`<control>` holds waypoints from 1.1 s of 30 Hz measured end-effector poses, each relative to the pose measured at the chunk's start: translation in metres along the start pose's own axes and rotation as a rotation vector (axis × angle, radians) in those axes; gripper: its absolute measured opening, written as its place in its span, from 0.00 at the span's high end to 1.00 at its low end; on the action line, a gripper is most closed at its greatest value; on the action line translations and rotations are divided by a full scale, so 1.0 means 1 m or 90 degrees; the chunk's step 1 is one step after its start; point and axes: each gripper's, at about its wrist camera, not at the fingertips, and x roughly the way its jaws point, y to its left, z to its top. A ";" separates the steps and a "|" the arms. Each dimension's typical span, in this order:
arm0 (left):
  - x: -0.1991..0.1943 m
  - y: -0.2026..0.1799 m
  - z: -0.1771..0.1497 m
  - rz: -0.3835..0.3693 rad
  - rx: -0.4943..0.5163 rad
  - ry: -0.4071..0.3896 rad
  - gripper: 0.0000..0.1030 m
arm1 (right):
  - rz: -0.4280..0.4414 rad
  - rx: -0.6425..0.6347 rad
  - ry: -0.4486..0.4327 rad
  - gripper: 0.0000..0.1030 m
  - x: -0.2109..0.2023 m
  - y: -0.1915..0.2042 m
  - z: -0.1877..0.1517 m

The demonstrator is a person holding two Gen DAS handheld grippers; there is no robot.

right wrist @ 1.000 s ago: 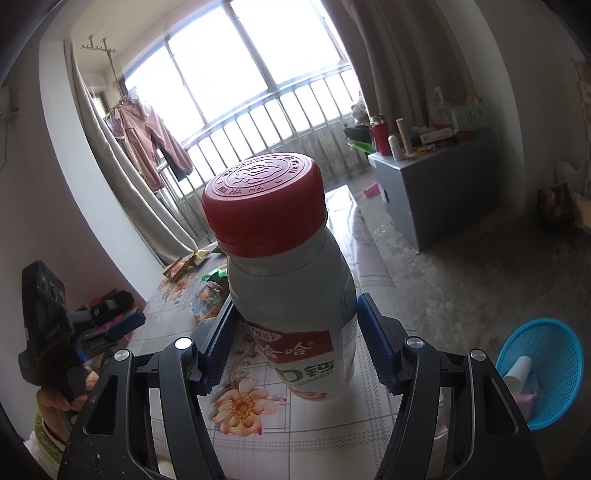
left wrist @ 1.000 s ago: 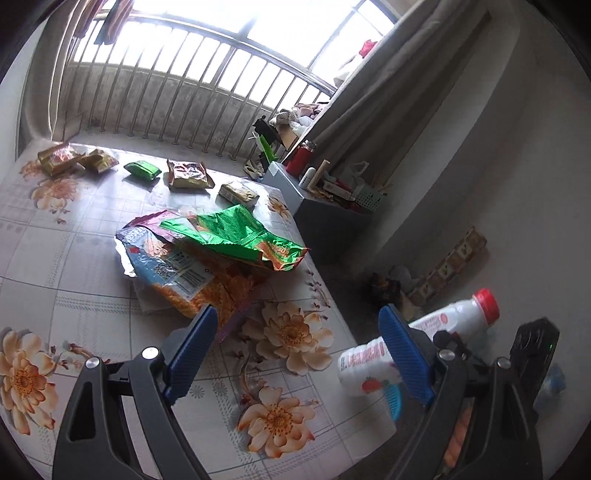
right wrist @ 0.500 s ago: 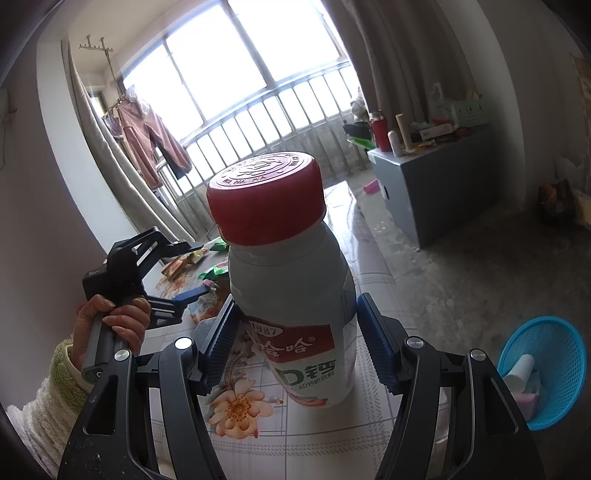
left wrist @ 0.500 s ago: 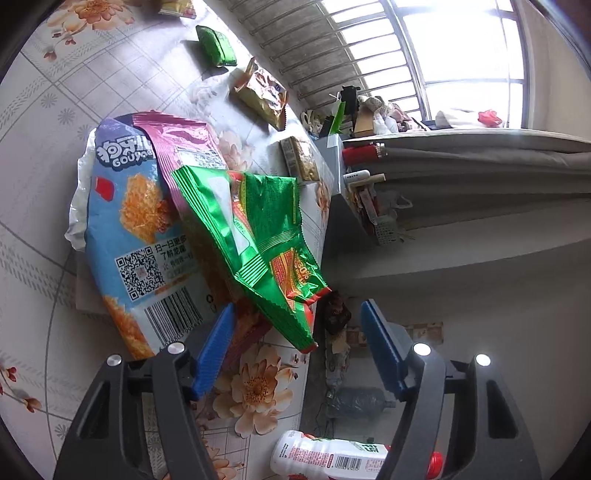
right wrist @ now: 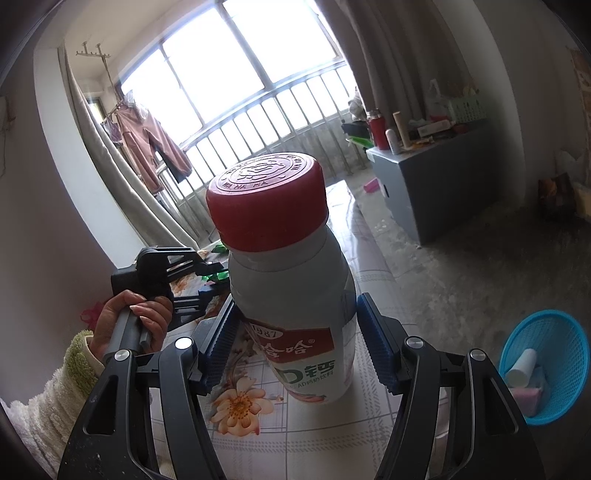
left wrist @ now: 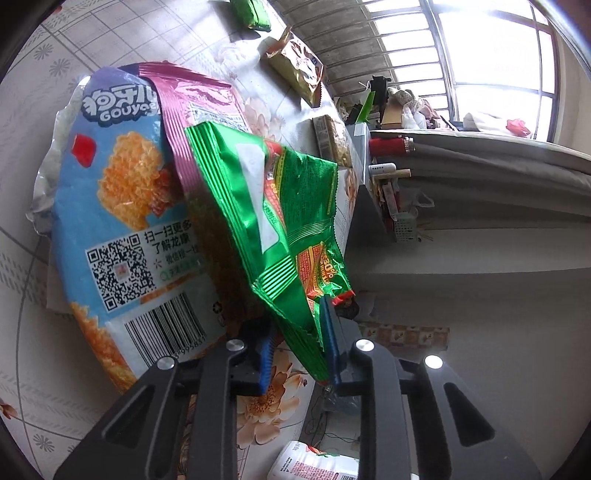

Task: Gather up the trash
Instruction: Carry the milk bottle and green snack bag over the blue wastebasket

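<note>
On my left side, the left gripper (left wrist: 300, 341) has just been closing, and its blue pads now pinch the lower corner of the green snack bag (left wrist: 273, 221). This bag lies on top of a pink wrapper (left wrist: 192, 107) and a blue snack bag (left wrist: 118, 206), at about 11 o'clock from the gripper, on the flowered worktop (left wrist: 26, 280). Further at 12 o'clock, near the far edge, I see a gold wrapper (left wrist: 299, 70) and a small green packet (left wrist: 251, 13). On my right side, the right gripper (right wrist: 299, 343) holds a white bottle (right wrist: 291, 295) with a red cap (right wrist: 266, 199), upright between its pads. At 3 o'clock, on the floor, stands a blue basket (right wrist: 554, 362) with some things inside.
</note>
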 end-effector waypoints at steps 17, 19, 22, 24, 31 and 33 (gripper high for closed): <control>-0.037 -0.028 -0.034 -0.087 0.091 -0.011 0.89 | -0.015 0.024 -0.021 0.42 -0.008 -0.008 -0.005; -0.041 -0.032 -0.038 -0.098 0.099 -0.013 0.90 | -0.017 0.030 -0.025 0.42 -0.009 -0.008 -0.007; -0.050 -0.040 -0.045 -0.115 0.120 -0.021 0.90 | -0.019 0.033 -0.028 0.42 -0.011 -0.008 -0.009; -0.056 -0.045 -0.050 -0.122 0.138 -0.026 0.90 | -0.021 0.034 -0.030 0.42 -0.012 -0.006 -0.011; -0.074 -0.058 -0.066 -0.141 0.192 -0.042 0.90 | -0.014 0.044 -0.037 0.42 -0.015 -0.007 -0.012; -0.078 -0.062 -0.069 -0.142 0.208 -0.049 0.90 | -0.013 0.046 -0.040 0.42 -0.017 -0.007 -0.012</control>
